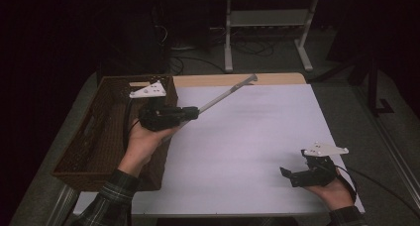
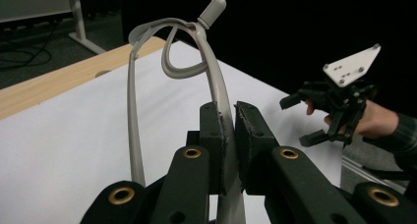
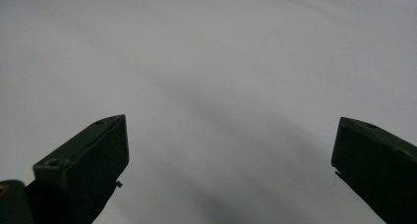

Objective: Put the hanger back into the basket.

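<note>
Clamping a long grey tool by its loop handle, the left gripper holds it lifted just beside the wicker basket, shaft slanting away over the white sheet. This looks like the carry step; next comes lowering it onto the sheet. Far from the basket, the right gripper rests with jaws spread, empty.

The long grey plastic hanger-like tool runs off the top edge of the left gripper view, its hook end cut off; its lower part is hidden between the left gripper pads. In the high view its thin far end is too small to make out. The dark woven basket interior is too dim to read.
</note>
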`<action>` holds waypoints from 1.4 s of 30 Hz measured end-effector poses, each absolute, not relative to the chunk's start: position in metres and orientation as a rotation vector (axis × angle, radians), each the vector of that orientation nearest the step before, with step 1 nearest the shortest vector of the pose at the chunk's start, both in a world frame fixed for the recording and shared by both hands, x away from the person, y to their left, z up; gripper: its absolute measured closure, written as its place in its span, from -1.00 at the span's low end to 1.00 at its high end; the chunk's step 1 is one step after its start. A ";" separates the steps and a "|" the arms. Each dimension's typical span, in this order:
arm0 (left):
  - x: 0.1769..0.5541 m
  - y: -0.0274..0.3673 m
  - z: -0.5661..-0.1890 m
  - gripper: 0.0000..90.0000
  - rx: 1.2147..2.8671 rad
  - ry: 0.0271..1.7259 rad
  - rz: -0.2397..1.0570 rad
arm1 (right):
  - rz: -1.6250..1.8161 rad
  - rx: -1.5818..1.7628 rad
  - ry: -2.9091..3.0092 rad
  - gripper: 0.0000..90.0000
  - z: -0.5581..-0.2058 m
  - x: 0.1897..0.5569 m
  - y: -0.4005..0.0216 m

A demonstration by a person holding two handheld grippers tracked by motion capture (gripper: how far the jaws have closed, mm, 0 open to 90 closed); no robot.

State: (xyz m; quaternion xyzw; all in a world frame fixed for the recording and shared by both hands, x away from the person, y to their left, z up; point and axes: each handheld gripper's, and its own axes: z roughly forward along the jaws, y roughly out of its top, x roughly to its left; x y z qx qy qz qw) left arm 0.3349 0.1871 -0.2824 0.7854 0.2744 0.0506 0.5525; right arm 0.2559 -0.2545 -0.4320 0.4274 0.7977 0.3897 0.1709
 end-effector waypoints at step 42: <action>0.289 0.358 -0.255 0.84 1.742 0.818 0.219 | 1.045 1.237 2.276 -1.00 -0.438 0.260 -0.254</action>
